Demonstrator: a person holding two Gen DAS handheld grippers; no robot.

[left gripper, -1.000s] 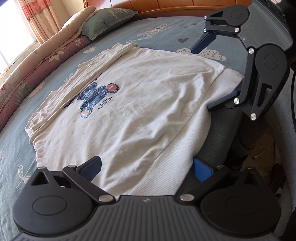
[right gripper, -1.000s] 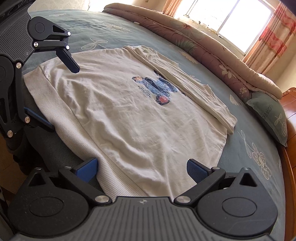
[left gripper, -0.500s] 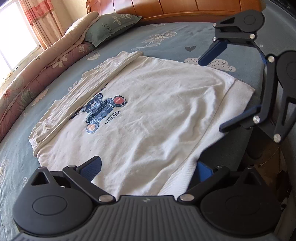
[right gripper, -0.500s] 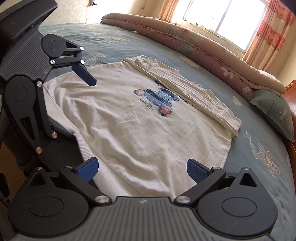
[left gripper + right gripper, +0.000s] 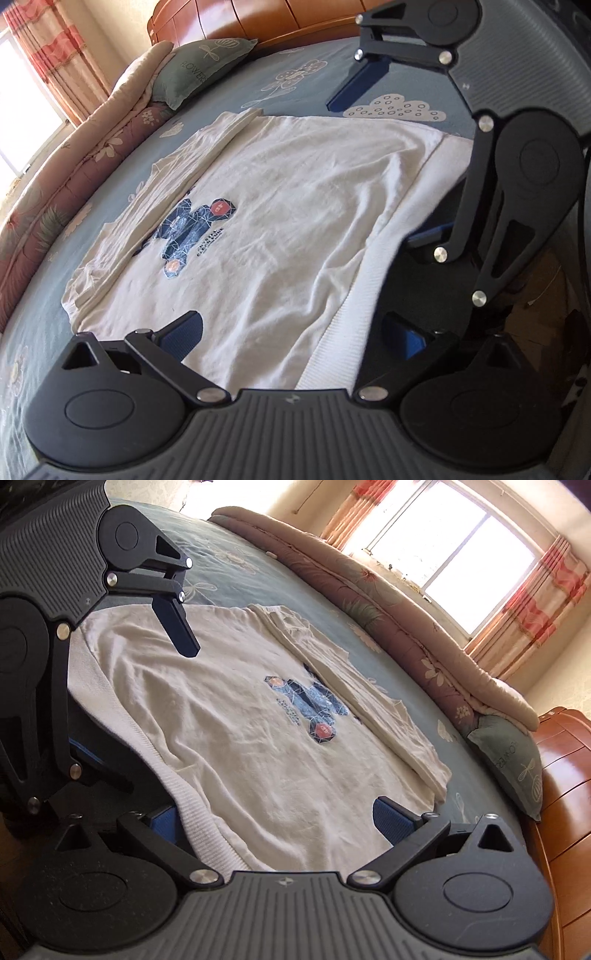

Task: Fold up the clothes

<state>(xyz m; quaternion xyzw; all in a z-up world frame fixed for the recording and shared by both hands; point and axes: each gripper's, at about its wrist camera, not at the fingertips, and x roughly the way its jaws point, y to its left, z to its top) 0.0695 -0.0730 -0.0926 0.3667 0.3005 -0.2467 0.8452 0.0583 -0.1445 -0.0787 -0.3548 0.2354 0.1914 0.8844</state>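
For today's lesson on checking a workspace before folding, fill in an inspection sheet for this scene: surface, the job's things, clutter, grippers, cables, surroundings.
Surface: bed with a blue patterned sheet.
Job's things: white shirt lies flat, print up; far side with its sleeve already folded in; ribbed hem at the bed's near edge.
Clutter: rolled quilt and green pillow along the far side, clear of the shirt.
Grippers: left gripper and right gripper both open, over the hem, holding nothing.
Cables: nothing seen.
Surroundings: wooden headboard, sunlit window with curtains.
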